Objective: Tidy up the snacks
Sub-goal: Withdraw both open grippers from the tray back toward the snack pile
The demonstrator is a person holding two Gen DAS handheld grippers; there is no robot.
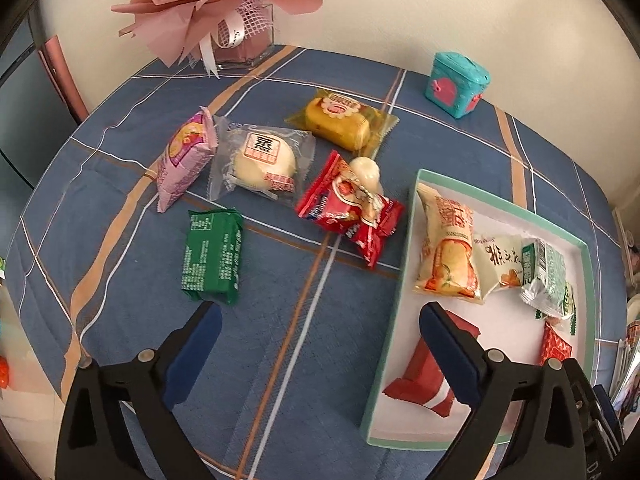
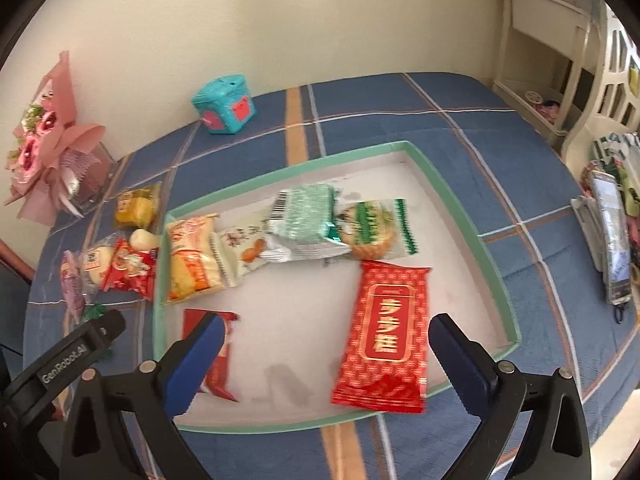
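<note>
My left gripper [image 1: 320,312] is open above the blue checked cloth, with nothing between its fingers. A green packet [image 1: 212,256] lies just beyond its left finger. Farther off lie a pink packet [image 1: 184,156], a wrapped white bun [image 1: 264,160], a yellow cake [image 1: 340,122] and red packets [image 1: 348,208]. The green-rimmed white tray [image 1: 404,280] holds several snacks. My right gripper [image 2: 326,320] is open over the tray [image 2: 496,264]. A long red packet [image 2: 384,332] lies flat in the tray beneath it, near the right finger and untouched. Another red packet [image 2: 216,360] sits partly behind the left finger.
A pink bouquet in a glass vase [image 1: 216,8] and a teal box [image 1: 456,84] stand by the wall at the back. A cream shelf [image 2: 540,80] and a phone-like object [image 2: 612,240] are at the right. The table edge runs near my grippers.
</note>
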